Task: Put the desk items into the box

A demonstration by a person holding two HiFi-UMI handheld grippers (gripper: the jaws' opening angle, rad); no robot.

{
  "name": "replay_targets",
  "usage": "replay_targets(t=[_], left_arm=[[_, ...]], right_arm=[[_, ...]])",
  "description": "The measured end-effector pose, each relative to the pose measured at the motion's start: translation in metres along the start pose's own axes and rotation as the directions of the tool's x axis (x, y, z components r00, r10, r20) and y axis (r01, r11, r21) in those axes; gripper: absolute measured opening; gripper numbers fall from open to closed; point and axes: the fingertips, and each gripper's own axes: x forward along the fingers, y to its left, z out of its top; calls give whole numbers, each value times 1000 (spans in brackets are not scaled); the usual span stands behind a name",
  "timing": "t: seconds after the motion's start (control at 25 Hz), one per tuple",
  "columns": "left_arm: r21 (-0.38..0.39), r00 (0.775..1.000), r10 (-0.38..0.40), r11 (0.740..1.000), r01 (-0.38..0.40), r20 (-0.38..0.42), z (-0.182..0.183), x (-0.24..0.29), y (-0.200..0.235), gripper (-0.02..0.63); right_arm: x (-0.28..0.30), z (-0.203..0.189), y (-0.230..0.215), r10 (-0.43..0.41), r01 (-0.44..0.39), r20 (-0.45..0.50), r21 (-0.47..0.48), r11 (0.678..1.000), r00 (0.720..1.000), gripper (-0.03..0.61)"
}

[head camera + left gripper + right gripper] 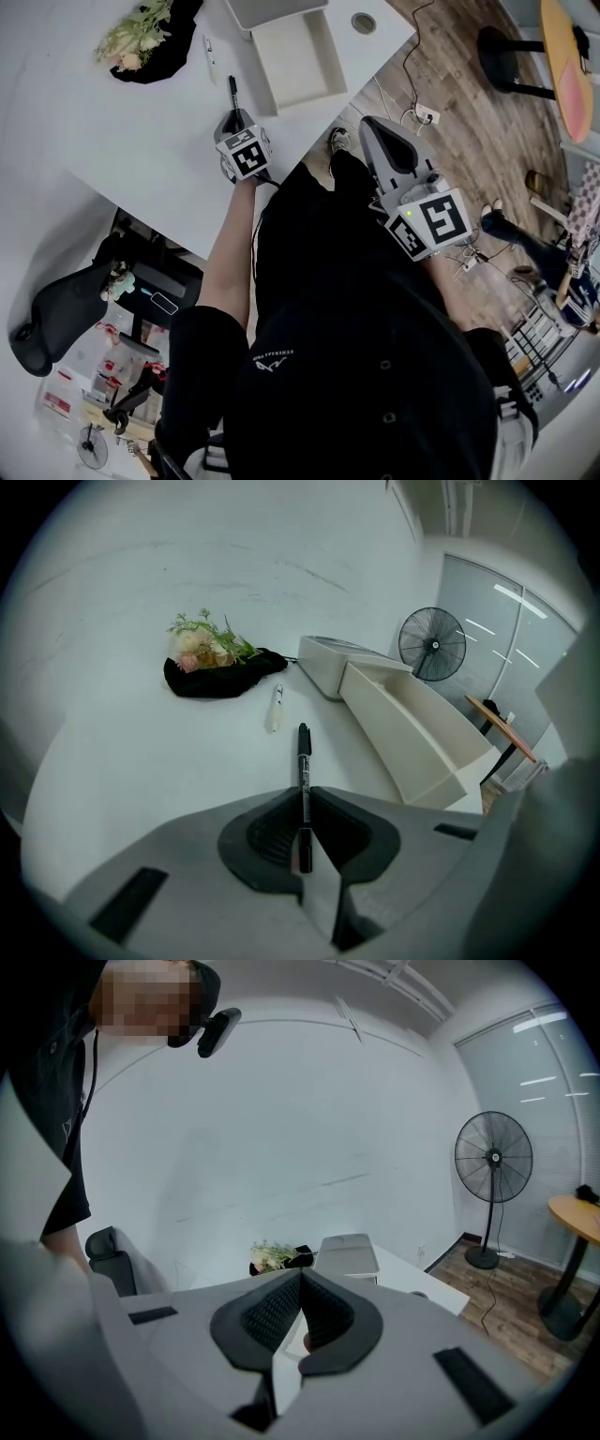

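**Marker (303,761) gripped at the left gripper (305,797), beside the open box (265,84)**

Black and slim, the marker lies on the white desk (141,141) in the upper middle of the head view, its far end pointing toward the top edge. The left gripper's jaws are closed on its near end. The box stands just right of it. The right gripper (300,1283), jaws together and empty, hangs right of centre, beyond the desk's edge.

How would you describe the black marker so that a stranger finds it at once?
On the white desk, beside the open white box, the black marker lies pinched in the left claw. Unlike the small white tube nearby, it is black and longer.
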Motion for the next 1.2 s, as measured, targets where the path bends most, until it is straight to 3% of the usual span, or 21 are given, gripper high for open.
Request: replay_targets(t=[0.32,1.0,1.2], left_arm=[[-46,1000,27,999,-27,5,-9,-15,6,44],[-135,988,108,987,-93,109,-3,-79,8,44],[-149,977,121,984,-95,178,11,-106,-5,44]], right_arm=[[-15,2,2,17,-17,22,9,1000,1000,-2],[-37,4,5,152,-150,31,-57,987,988,-2],[-45,6,2,192,-189,32,-74,979,981,-2]])
